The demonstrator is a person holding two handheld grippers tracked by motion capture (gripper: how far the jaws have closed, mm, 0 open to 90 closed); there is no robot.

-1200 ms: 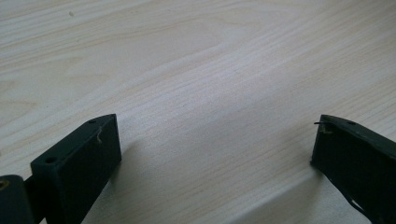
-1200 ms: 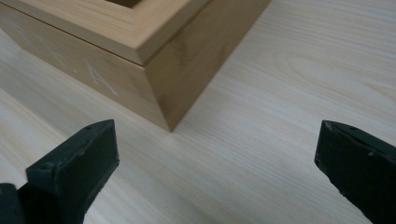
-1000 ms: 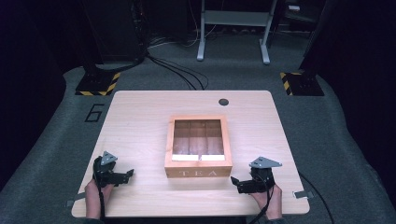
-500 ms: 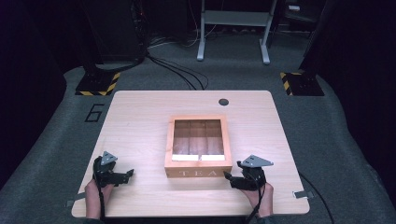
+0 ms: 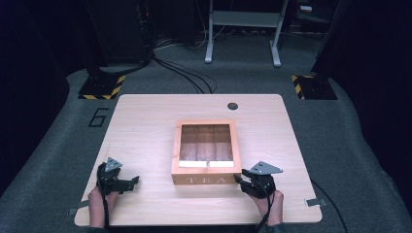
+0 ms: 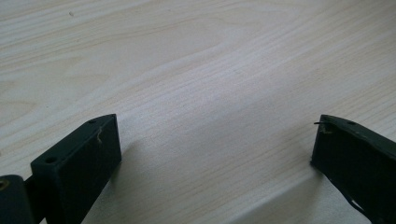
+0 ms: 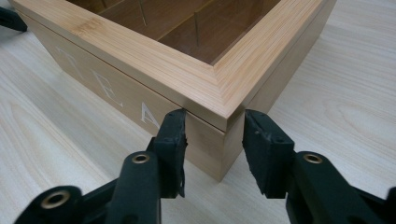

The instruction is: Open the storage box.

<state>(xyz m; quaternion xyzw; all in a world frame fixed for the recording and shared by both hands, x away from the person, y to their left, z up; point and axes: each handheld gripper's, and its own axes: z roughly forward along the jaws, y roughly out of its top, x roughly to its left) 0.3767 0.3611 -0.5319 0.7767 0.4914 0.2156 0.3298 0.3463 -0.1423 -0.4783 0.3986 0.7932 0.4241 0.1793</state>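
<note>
A wooden tea box (image 5: 206,180) with "TEA" on its front stands mid-table, its lid down; dividers show through the lid's window. My right gripper (image 5: 239,179) sits at the box's near right corner. In the right gripper view its jaws (image 7: 214,135) straddle that corner of the box (image 7: 140,51), one against the front face, the other beside the right side with a thin gap. They have just been closing around the corner. My left gripper (image 5: 132,182) rests low on the bare table at the near left, open, with nothing between its jaws (image 6: 215,140).
The light wooden table (image 5: 145,121) has a round black cable hole (image 5: 232,106) near its far edge. Hazard-striped bases (image 5: 102,87), cables and a metal frame (image 5: 243,29) stand on the grey floor beyond.
The right gripper has shifted left up to the box's near right corner and its jaws have narrowed around it. The left gripper has stayed put.
</note>
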